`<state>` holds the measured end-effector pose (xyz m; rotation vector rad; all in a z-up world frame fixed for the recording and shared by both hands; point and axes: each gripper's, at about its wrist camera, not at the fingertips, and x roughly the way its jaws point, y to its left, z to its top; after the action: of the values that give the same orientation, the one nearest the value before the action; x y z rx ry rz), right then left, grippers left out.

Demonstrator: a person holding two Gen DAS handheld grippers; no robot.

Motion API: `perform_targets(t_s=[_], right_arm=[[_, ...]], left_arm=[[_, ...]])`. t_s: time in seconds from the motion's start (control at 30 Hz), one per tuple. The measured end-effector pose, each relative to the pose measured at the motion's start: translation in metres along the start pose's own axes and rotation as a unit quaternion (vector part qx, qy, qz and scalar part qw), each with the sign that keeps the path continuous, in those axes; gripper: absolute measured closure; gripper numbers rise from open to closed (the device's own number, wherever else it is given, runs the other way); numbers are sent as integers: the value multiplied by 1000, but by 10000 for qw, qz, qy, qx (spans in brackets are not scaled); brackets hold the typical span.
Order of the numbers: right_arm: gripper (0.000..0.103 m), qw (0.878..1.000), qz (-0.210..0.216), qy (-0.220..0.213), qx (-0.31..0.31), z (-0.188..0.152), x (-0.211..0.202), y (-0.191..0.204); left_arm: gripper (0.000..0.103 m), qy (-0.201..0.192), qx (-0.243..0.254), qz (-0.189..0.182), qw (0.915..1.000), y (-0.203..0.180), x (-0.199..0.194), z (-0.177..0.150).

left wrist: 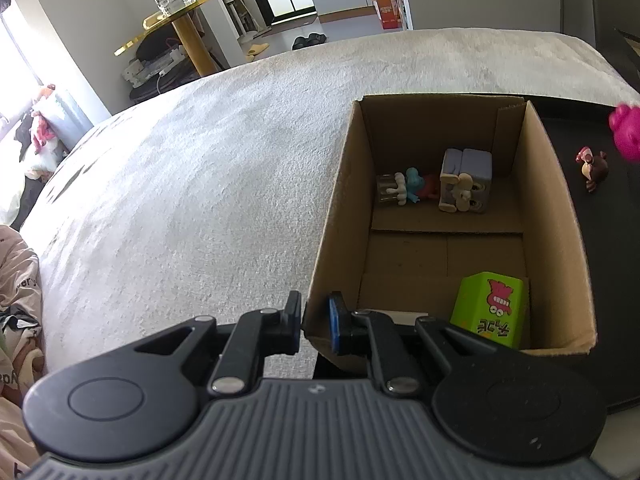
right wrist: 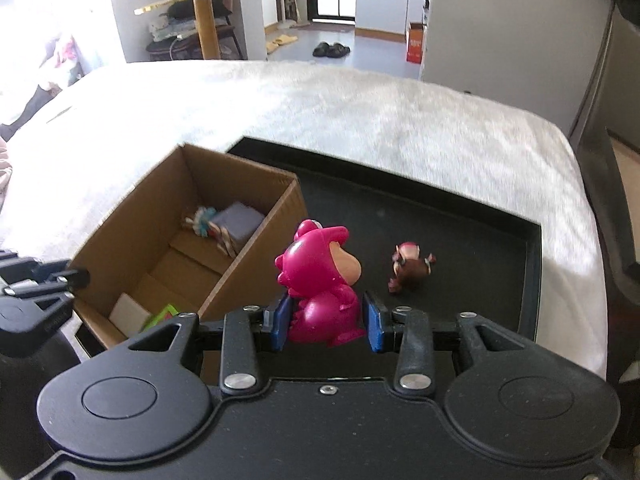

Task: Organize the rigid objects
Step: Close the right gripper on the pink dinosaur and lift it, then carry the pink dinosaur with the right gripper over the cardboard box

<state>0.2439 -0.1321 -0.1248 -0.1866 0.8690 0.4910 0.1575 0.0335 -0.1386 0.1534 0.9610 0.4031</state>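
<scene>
My right gripper is shut on a magenta figurine and holds it above the black tray, just right of the open cardboard box. The figurine shows at the left wrist view's right edge. My left gripper is shut on the box's near left corner. Inside the box lie a green carton, a grey block toy and a small blue and white figure. A small brown figurine lies on the tray, also in the left wrist view.
Box and tray rest on a white fuzzy bed cover. Beyond the bed stand a gold round table with glass jars, slippers on the floor and an orange box. Clothes lie at the left.
</scene>
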Motion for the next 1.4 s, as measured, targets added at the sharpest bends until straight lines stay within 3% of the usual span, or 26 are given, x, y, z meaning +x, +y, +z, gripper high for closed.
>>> perform_targets(t_s=[0.53, 1.4], right_arm=[[66, 9981, 234, -424, -381, 34, -18, 32], [65, 9922, 388, -186, -1173, 46, -5, 98]], left_arm=[[91, 0, -227, -207, 9995, 10, -2, -1], [92, -3, -711, -725, 9948, 28, 0, -3]])
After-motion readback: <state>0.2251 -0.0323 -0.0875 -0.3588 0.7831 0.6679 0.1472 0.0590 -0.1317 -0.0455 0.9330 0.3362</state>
